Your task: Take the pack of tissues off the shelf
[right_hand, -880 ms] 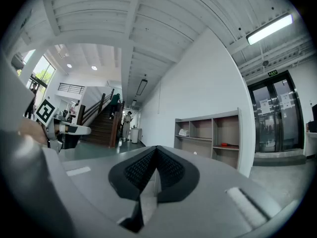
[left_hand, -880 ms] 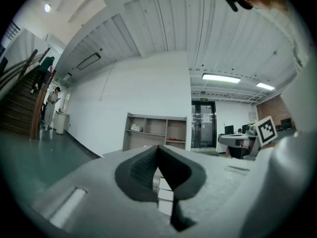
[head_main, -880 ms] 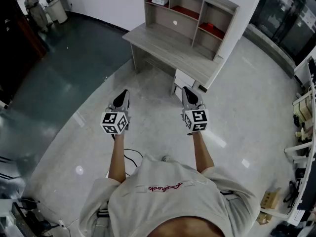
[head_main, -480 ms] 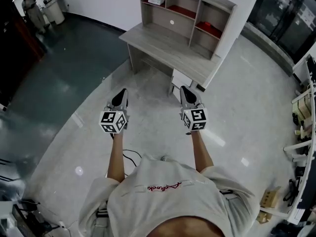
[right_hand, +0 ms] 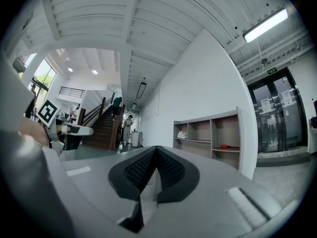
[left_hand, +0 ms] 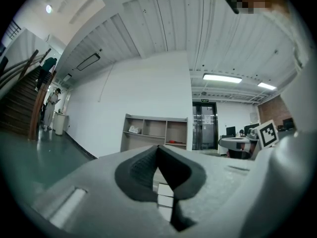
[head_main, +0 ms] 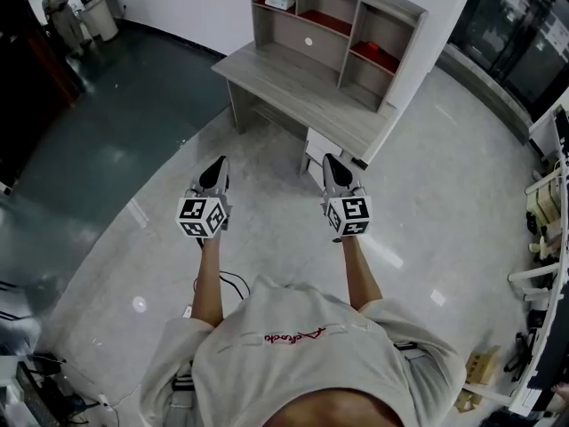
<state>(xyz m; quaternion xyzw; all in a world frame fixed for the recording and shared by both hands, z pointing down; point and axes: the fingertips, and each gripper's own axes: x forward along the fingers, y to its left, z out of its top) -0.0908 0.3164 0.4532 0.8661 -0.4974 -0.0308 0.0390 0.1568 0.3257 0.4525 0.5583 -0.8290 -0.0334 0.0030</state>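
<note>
The pack of tissues (head_main: pixel 280 0) is a small white bundle in the top left compartment of the grey desk shelf (head_main: pixel 309 39), far ahead of me. It also shows small in the left gripper view (left_hand: pixel 133 129) and in the right gripper view (right_hand: pixel 182 134). My left gripper (head_main: pixel 217 169) and right gripper (head_main: pixel 334 165) are held side by side at waist height over the floor, well short of the desk and pointing toward it. Both are shut with nothing between their jaws, as each gripper's own view shows (left_hand: pixel 157 150) (right_hand: pixel 156 150).
Red items lie in two other shelf compartments (head_main: pixel 331 21) (head_main: pixel 380 56). The desk top (head_main: pixel 293 87) stands against a white wall. A person (head_main: pixel 60 7) stands by a bin at the far left. Racks (head_main: pixel 544 203) line the right side. A cable (head_main: pixel 233 283) lies on the pale floor.
The desk and shelf have slid slightly left and down in the head view. Both grippers stay shut, side by side, in nearly the same place.
</note>
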